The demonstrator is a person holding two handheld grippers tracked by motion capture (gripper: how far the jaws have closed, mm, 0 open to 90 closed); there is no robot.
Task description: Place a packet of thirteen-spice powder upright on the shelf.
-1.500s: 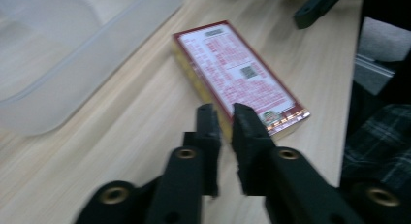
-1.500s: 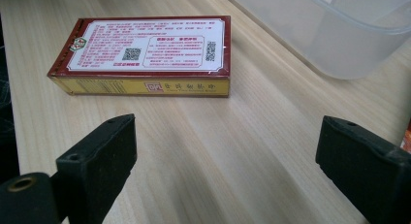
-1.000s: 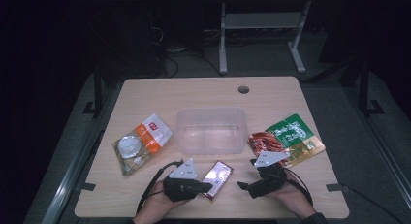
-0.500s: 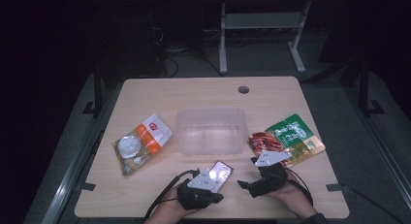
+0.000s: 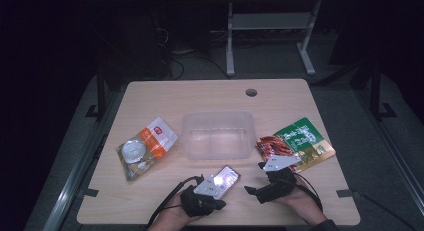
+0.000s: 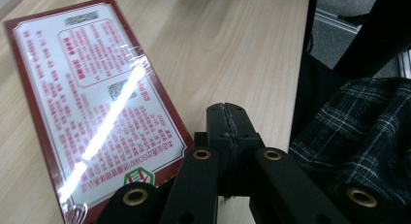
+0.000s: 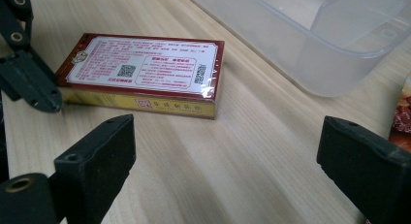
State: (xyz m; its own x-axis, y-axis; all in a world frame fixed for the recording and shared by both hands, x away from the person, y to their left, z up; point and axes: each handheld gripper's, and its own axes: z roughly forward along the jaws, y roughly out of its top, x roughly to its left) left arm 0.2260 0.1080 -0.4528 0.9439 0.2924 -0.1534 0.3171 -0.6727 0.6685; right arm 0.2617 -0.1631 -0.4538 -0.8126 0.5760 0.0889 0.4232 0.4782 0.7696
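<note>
Left claw (image 5: 216,205): clenched on nothing, lower centre of the high view, tips at the box's near end.
Red box (image 5: 225,179): flat on the surface (image 5: 150,96), just right of that claw; long axis slanted toward the upper right, pointing at the clear tub (image 5: 218,135).
Right claw (image 7: 232,161): released, jaws wide, box ahead and apart.
Nearer hand: left.
</note>
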